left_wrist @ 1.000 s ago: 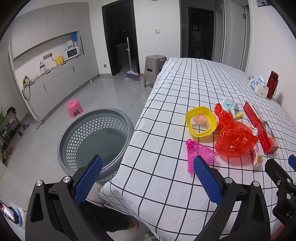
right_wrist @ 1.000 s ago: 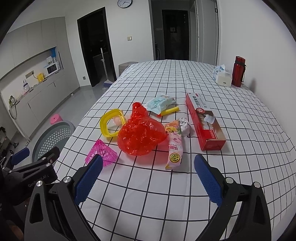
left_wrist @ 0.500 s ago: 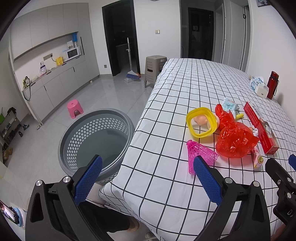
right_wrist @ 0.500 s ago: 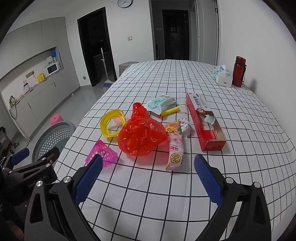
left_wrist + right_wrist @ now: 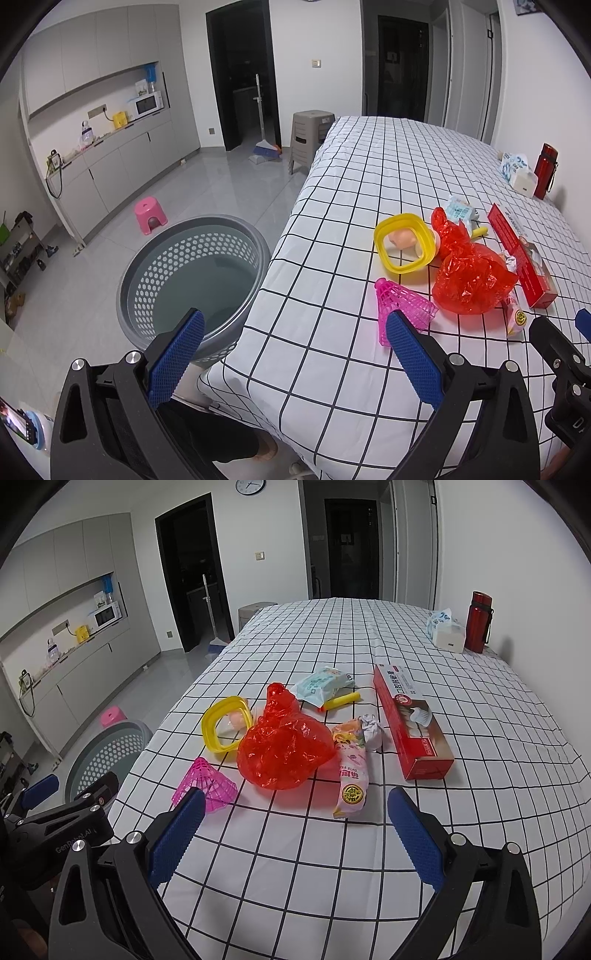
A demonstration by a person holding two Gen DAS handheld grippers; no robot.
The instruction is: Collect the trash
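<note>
Trash lies in a cluster on the checked tablecloth point(image 5: 369, 867): a crumpled red plastic bag point(image 5: 284, 751), a pink shuttlecock point(image 5: 205, 784), a yellow square ring point(image 5: 225, 725), a pink snack wrapper point(image 5: 351, 771), a crumpled paper ball point(image 5: 371, 727), a pale blue wipes pack point(image 5: 321, 681), a yellow tube point(image 5: 340, 701) and a red box point(image 5: 412, 722). A grey perforated basket point(image 5: 192, 273) stands on the floor by the table's left edge. My left gripper point(image 5: 291, 350) is open over the table corner, with the shuttlecock point(image 5: 400, 306) just beyond its right finger. My right gripper point(image 5: 295, 830) hangs open and empty short of the cluster.
A red flask point(image 5: 478, 622) and a tissue box point(image 5: 447, 631) stand at the table's far right by the wall. On the floor are a pink stool point(image 5: 149, 214), a grey stool point(image 5: 308, 138) and a broom point(image 5: 264, 151). Cabinets line the left wall.
Both views have shifted only slightly; the left gripper has drifted a little. Nothing on the table has moved and both grippers stay open.
</note>
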